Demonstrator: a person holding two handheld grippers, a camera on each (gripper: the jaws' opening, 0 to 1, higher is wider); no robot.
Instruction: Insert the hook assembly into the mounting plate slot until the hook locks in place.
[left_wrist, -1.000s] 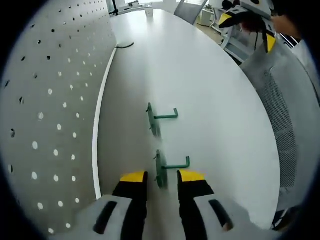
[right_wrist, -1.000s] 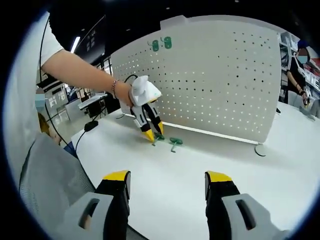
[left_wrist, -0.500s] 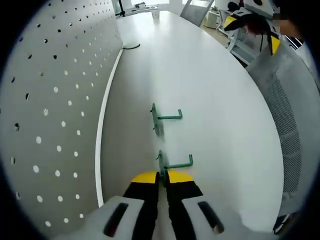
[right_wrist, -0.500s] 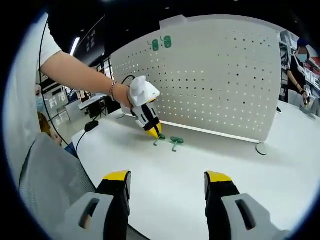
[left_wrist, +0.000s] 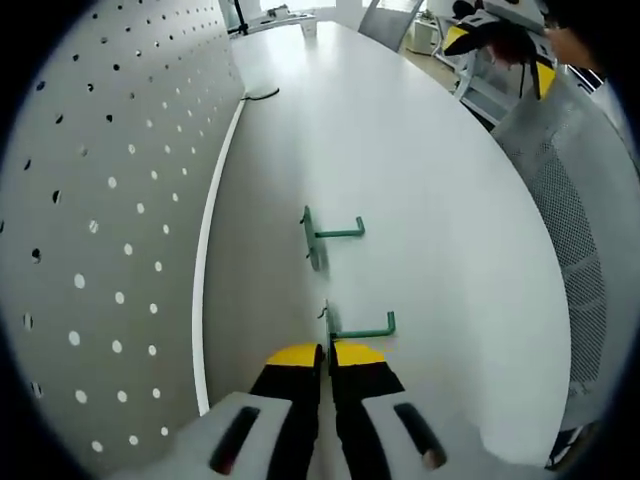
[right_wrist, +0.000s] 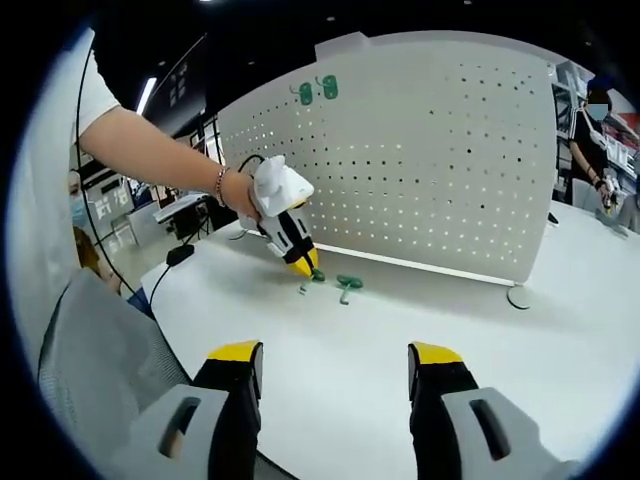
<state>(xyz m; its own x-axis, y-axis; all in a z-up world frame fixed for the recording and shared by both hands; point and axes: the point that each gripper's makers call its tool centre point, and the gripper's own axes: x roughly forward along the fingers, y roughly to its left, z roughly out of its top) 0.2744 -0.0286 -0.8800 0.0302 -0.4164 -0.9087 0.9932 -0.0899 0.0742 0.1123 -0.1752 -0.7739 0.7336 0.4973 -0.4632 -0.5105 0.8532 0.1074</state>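
Note:
Two green hook assemblies lie on the white table (left_wrist: 420, 160) beside the upright white pegboard (left_wrist: 80, 200). My left gripper (left_wrist: 327, 354) is shut on the flat plate of the near hook (left_wrist: 358, 330), whose prong points right. The second hook (left_wrist: 326, 234) lies free a little farther on. In the right gripper view the left gripper (right_wrist: 304, 265) pinches the near hook (right_wrist: 308, 283) at the table, with the second hook (right_wrist: 348, 285) just right of it. My right gripper (right_wrist: 335, 355) hangs open well back from them, holding nothing.
Two green hooks (right_wrist: 315, 90) hang near the pegboard's (right_wrist: 430, 160) top edge. A mesh chair (left_wrist: 565, 210) stands along the table's right side. A black cable (left_wrist: 258, 93) lies at the board's far end. A person (right_wrist: 598, 130) stands far right.
My left gripper, open around the near hook one second ago, has shut on its plate. The hook has shifted slightly with it. The right gripper has stayed put.

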